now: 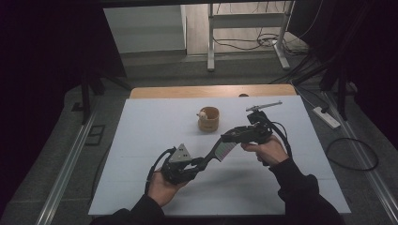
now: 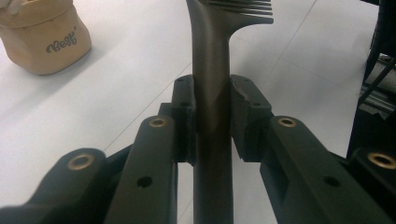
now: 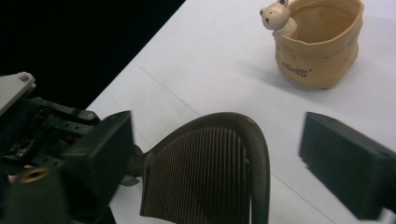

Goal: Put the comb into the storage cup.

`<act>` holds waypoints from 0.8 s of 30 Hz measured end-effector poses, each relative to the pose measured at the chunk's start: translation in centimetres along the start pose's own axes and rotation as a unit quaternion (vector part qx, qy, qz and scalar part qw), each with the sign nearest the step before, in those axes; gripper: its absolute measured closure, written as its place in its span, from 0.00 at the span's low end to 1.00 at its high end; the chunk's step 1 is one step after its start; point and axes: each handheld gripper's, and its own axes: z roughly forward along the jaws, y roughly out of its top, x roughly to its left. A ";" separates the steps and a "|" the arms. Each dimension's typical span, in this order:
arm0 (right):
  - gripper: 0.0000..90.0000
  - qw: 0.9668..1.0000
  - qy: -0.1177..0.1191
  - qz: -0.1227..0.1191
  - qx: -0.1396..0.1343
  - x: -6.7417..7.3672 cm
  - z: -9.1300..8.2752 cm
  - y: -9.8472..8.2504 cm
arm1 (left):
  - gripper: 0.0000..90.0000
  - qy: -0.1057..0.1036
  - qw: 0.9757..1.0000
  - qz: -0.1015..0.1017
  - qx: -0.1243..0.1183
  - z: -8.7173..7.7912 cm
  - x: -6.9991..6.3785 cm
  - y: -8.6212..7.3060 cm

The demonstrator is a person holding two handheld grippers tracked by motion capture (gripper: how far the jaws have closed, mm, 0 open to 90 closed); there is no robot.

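In the middle of the frame, a white table (image 1: pixel 141 140) in a dim room.
Left gripper (image 2: pixel 212 112) clamps the comb (image 1: pixel 220 151) handle; right gripper (image 3: pixel 219 154) stands open around its teeth, not touching; beige pot (image 1: pixel 209 119) behind.

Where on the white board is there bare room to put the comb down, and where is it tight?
Free patches on the white board: the whole left side, left of the tan pot, and the near strip between the forearms. It is crowded mid-right, where the left hand-held gripper clamps the comb handle and the right hand-held gripper straddles its teeth.
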 end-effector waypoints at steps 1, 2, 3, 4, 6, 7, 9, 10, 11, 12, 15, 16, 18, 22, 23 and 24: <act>0.16 1.000 0.000 0.000 0.000 0.0 0.0 0.0 | 0.80 0.000 1.000 0.000 0.000 0.0 0.0 0.0; 0.25 1.000 0.005 0.002 -0.004 -0.1 -0.1 0.0 | 0.80 0.000 1.000 0.001 -0.001 0.0 0.0 0.0; 0.25 1.000 0.005 0.002 -0.004 -0.1 -0.1 0.0 | 0.80 0.000 1.000 0.001 -0.001 0.0 0.0 0.0; 0.31 1.000 0.013 0.002 -0.006 -0.2 -0.2 0.0 | 0.80 0.001 1.000 0.001 -0.001 0.0 0.0 0.0; 0.42 0.999 0.030 0.006 -0.015 -0.5 -0.3 -0.1 | 0.80 0.001 1.000 0.004 -0.001 0.0 -0.1 -0.1; 0.42 0.999 0.030 0.006 -0.015 -0.5 -0.3 -0.1 | 0.80 0.001 1.000 0.004 -0.001 0.0 -0.1 -0.1; 0.47 0.999 0.038 0.012 -0.019 -0.8 -0.4 -0.2 | 0.80 0.002 1.000 0.005 -0.001 0.0 -0.1 -0.1; 0.53 0.999 0.046 0.017 -0.022 -1.0 -0.5 -0.2 | 0.80 0.002 1.000 0.006 -0.001 0.1 -0.1 -0.1; 0.55 0.998 0.050 0.020 -0.023 -1.2 -0.5 -0.3 | 0.80 0.002 1.000 0.006 -0.001 0.1 -0.1 -0.1; 0.58 0.998 0.054 0.024 -0.024 -1.3 -0.5 -0.3 | 0.80 0.002 1.000 0.007 -0.002 0.1 -0.1 -0.1; 0.62 0.998 0.059 0.027 -0.025 -1.5 -0.5 -0.3 | 0.80 0.000 1.000 0.008 -0.005 0.1 -0.2 -0.1; 0.65 0.997 0.062 0.029 -0.025 -1.6 -0.5 -0.3 | 0.80 0.000 1.000 0.009 -0.006 0.0 -0.2 -0.1; 0.71 0.996 0.075 0.031 -0.023 -1.7 -0.5 -0.3 | 0.80 0.001 1.000 0.009 -0.007 0.0 -0.2 -0.1; 0.80 0.995 0.092 0.037 -0.024 -1.8 -0.5 -0.4 | 0.80 0.000 1.000 0.009 -0.010 0.1 -0.2 -0.2; 0.80 0.995 0.092 0.037 -0.024 -1.8 -0.5 -0.4 | 0.80 0.000 1.000 0.009 -0.010 0.1 -0.2 -0.2; 0.83 0.994 0.102 0.044 -0.025 -2.0 -0.5 -0.4 | 0.80 0.000 1.000 0.010 -0.009 0.1 -0.2 -0.2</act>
